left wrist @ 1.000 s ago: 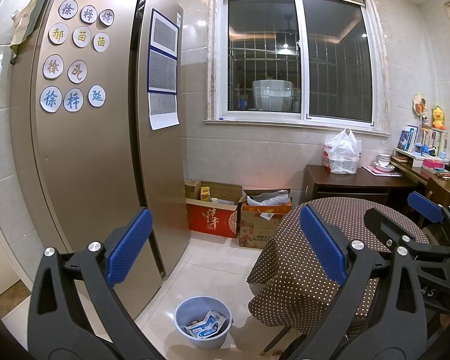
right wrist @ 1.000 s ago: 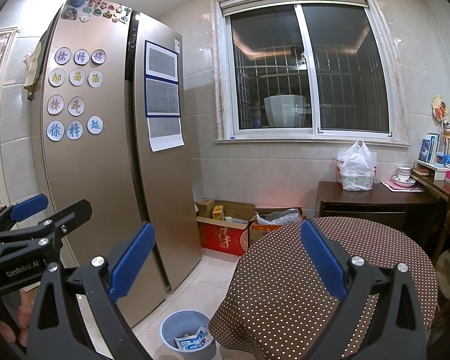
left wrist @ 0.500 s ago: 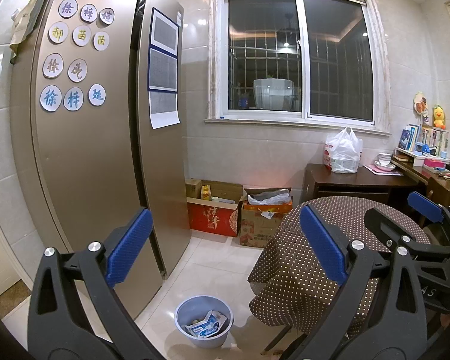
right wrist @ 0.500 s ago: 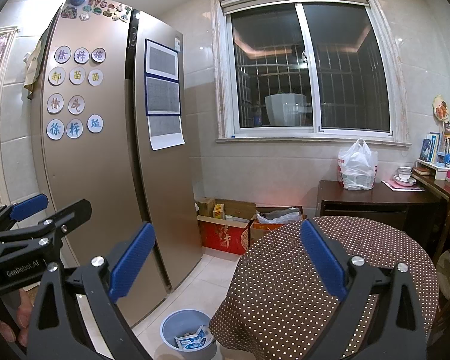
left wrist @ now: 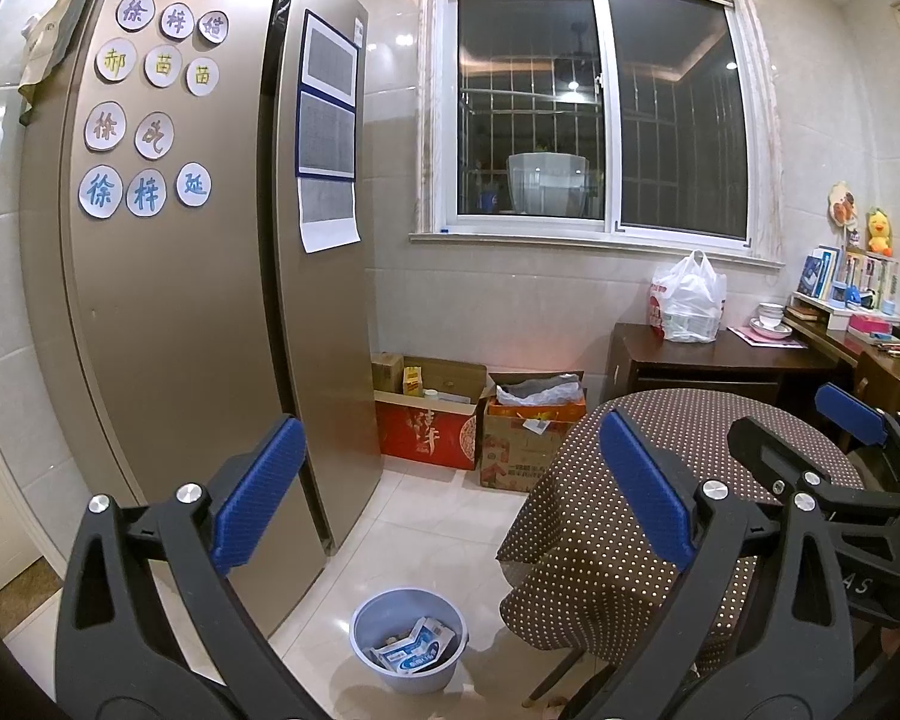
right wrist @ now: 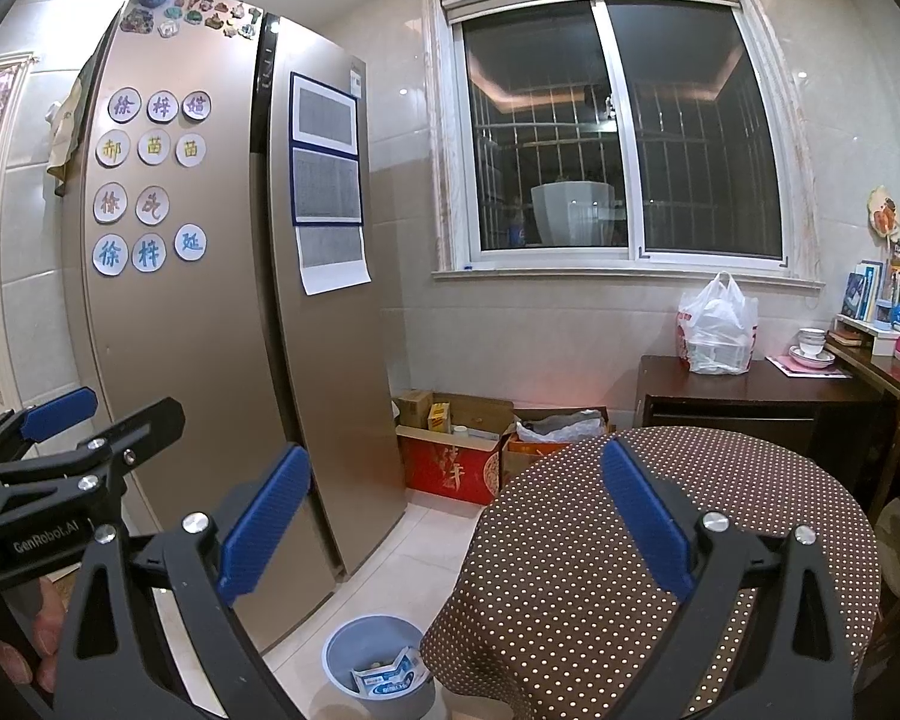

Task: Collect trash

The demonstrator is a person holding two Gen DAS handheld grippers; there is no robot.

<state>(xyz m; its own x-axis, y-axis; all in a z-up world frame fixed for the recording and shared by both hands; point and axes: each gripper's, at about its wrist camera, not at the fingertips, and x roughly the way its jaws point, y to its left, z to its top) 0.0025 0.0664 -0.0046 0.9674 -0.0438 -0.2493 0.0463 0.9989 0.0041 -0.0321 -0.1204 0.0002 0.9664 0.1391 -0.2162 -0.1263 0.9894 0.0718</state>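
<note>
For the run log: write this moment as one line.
left hand-held gripper: open, empty | right hand-held gripper: open, empty | blue bin: on floor, holds packets | table: bare

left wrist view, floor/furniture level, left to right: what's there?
Fridge → blue bin with wrappers → red box → brown carton → polka-dot table → dark wood desk carrying a white plastic bag. Both grippers, left and right, are open and empty.

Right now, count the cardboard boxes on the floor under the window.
3 show: a small brown box by the fridge, the red box beside it, and the orange-topped brown box nearest the dotted table. Others may be hidden behind them.
</note>
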